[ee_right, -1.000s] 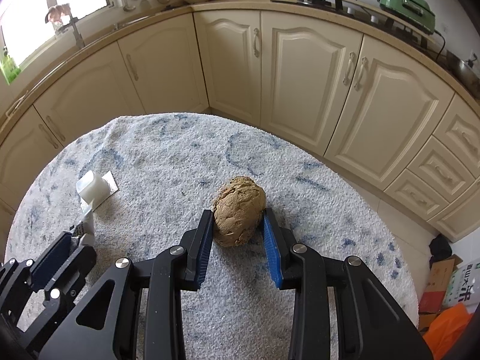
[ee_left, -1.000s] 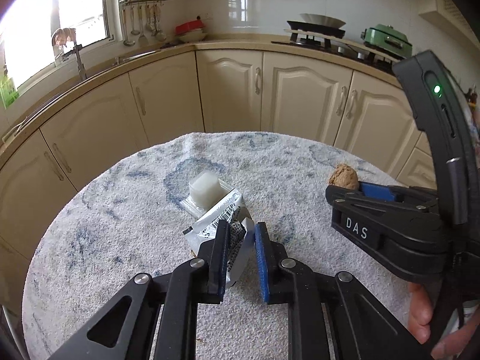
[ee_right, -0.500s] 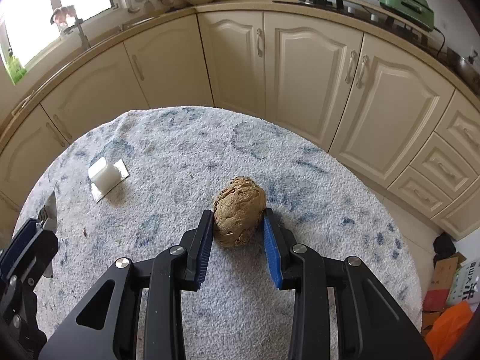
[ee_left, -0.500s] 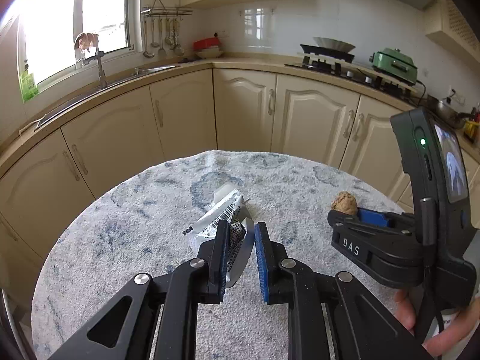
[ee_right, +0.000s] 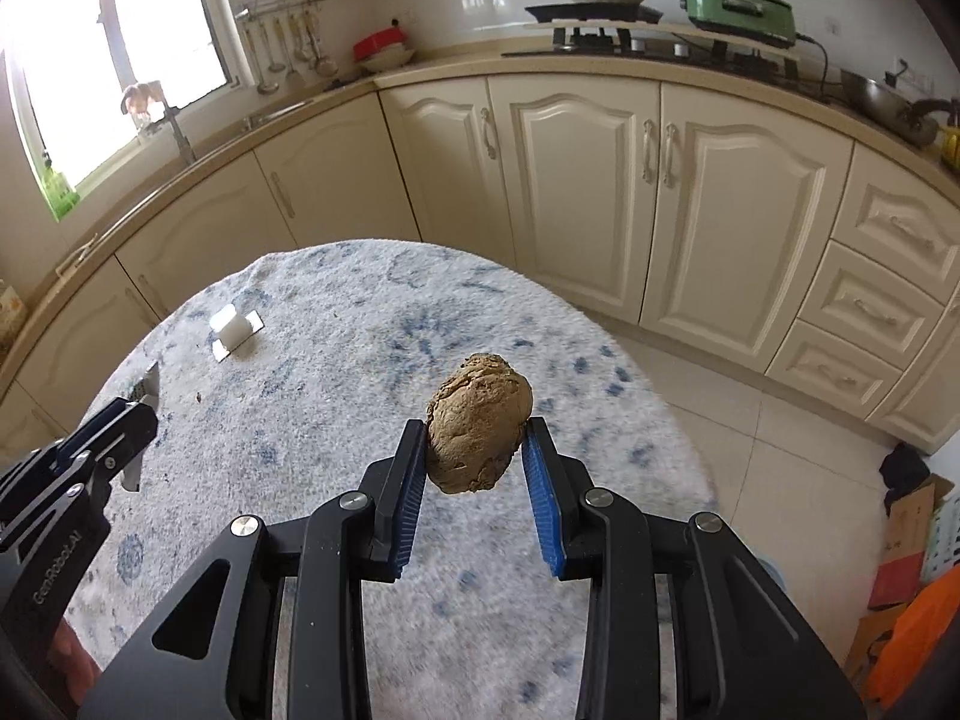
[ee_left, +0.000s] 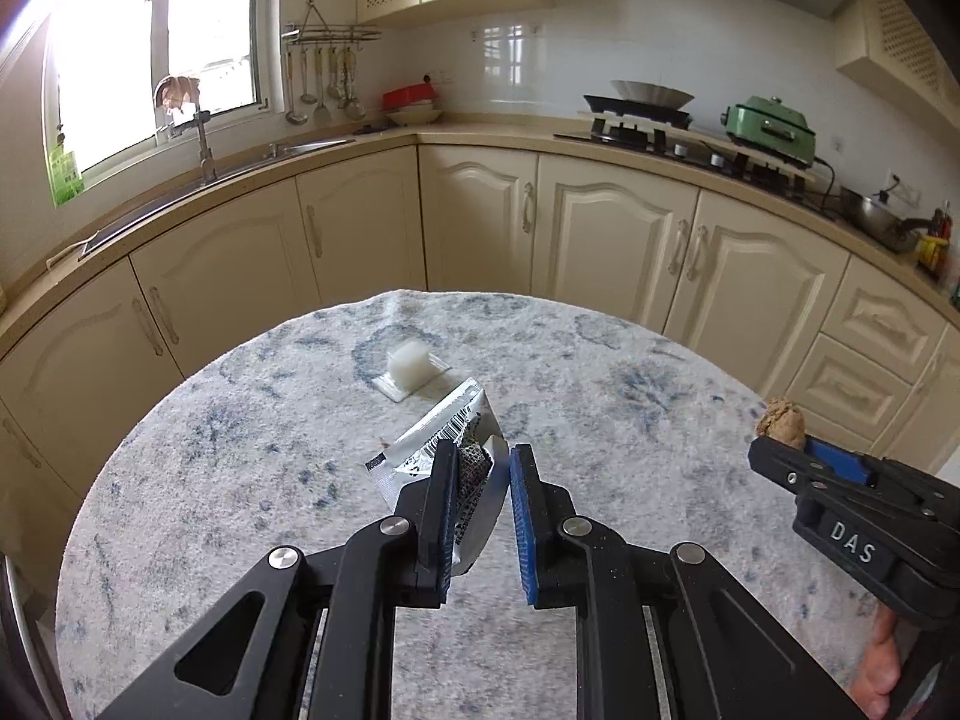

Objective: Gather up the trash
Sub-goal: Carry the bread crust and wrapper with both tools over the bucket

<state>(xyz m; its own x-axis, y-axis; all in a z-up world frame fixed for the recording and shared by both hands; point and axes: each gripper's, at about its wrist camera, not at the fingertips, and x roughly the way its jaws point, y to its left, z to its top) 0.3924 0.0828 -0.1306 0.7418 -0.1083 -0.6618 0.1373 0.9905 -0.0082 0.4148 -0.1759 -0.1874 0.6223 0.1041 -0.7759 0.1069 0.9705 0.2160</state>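
My left gripper (ee_left: 483,455) is shut on a crumpled silver wrapper (ee_left: 438,435) with a barcode, held just above the round table (ee_left: 240,450). A white block on a flat card (ee_left: 410,361) lies on the cloth beyond it, apart from the wrapper. My right gripper (ee_right: 477,427) is shut on a brown, rough lump (ee_right: 480,420) and holds it in the air over the table's right side. In the left wrist view the right gripper (ee_left: 792,449) with the lump (ee_left: 782,420) shows at the right edge. In the right wrist view the left gripper (ee_right: 135,414) sits at the left with the wrapper (ee_right: 149,381).
The table (ee_right: 336,330) wears a white cloth with blue flecks. Cream cabinets (ee_right: 600,180) curve round behind it, with tiled floor (ee_right: 750,420) to the right. Cardboard boxes and something orange (ee_right: 912,540) stand on the floor at lower right. A hand (ee_left: 879,678) grips the right tool.
Both grippers have risen and drawn back from the table, each keeping its hold. The wrapper has come off the white block, which now lies in full view.
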